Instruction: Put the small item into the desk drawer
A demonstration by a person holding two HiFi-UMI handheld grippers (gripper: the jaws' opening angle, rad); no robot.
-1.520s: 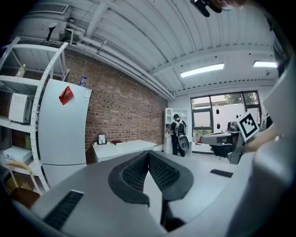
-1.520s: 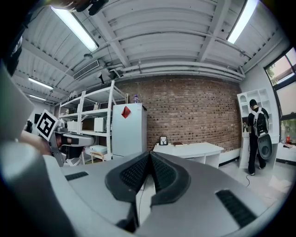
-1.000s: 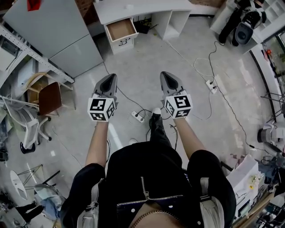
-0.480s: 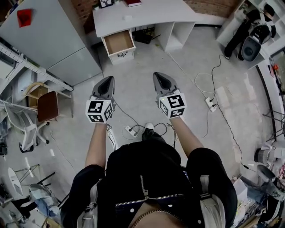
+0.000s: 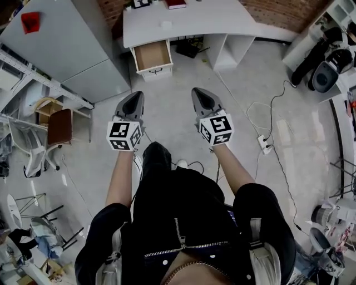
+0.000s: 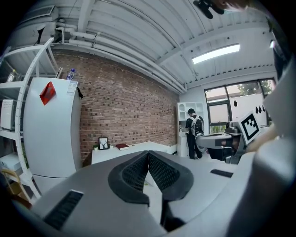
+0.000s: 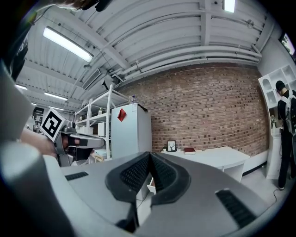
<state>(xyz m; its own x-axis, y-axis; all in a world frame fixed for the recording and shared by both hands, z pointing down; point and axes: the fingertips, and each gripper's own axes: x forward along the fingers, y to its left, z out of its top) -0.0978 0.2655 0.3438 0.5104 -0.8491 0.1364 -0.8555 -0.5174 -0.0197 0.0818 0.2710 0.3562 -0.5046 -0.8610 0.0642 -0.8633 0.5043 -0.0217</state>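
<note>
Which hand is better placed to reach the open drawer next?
Left, marginally: left gripper lines up with the open drawer in the head view; right gripper sits offset sideways. Both shut, empty, far from it.

The desk (image 5: 189, 22) is white, its drawer (image 5: 152, 54) tan inside, the brick wall (image 7: 208, 111) reddish-brown.

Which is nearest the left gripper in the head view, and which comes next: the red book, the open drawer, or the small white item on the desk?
From the left gripper, all three lie ahead:
1. Open drawer, pulled out at the front of the desk.
2. Small white item, on the desktop behind the drawer.
3. Red book, at the back edge.
</note>
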